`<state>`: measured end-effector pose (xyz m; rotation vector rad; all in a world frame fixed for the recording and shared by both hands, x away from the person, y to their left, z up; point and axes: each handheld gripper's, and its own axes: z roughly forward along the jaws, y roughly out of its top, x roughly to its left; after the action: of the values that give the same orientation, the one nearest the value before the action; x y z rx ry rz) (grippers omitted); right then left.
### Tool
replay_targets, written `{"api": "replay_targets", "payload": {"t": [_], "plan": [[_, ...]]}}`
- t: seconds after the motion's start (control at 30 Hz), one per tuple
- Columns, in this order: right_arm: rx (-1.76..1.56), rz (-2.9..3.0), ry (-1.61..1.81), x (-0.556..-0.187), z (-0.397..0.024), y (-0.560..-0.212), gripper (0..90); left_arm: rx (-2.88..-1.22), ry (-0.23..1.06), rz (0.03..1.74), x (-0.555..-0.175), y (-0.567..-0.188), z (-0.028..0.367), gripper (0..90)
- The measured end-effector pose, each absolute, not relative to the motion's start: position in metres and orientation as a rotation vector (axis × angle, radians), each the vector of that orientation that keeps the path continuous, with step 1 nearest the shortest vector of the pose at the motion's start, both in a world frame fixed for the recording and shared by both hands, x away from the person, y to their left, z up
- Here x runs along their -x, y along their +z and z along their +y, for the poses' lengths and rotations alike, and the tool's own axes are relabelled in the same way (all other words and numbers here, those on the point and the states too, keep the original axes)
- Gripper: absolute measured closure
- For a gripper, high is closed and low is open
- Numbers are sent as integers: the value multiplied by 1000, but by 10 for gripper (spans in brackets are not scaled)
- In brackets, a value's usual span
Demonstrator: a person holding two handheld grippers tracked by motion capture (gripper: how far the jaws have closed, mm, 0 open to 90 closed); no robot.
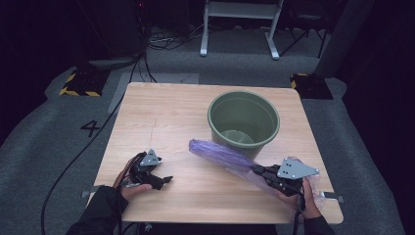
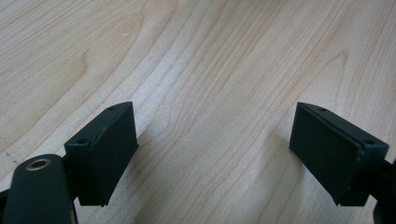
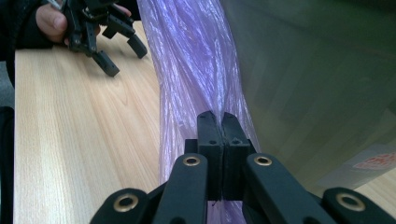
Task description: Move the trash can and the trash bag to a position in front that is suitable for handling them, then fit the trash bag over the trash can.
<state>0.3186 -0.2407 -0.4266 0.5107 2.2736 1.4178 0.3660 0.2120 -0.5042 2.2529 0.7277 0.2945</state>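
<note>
A crumpled purple plastic bag (image 1: 222,154) lies stretched across the wooden table (image 1: 161,122), from beside the green bucket (image 1: 243,122) to the front right corner. My right gripper (image 1: 254,169) is shut on the bag near its middle; in the right gripper view the jaws press together on the purple film (image 3: 196,60), with the bucket's wall (image 3: 317,70) close at the right. My left gripper (image 1: 165,180) rests at the front left with its jaws wide open; in the left gripper view its pads (image 2: 109,149) hold only bare wood (image 2: 210,70) between them.
The bucket stands upright at the table's back right, with a pale sticker (image 3: 380,161) low on its wall. Grey carpet, cables (image 1: 83,147) and a white frame's legs (image 1: 240,29) lie beyond the table. The left gripper (image 3: 116,44) and the hand holding it appear far off in the right gripper view.
</note>
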Motion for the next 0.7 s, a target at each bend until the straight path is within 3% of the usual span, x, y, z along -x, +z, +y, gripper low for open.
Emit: {"api": "replay_targets", "payload": {"t": [0.7], "plan": [[-457, 2190, 1464, -309, -249, -401, 897, -2254, 291, 726, -366, -504, 212, 146]]}}
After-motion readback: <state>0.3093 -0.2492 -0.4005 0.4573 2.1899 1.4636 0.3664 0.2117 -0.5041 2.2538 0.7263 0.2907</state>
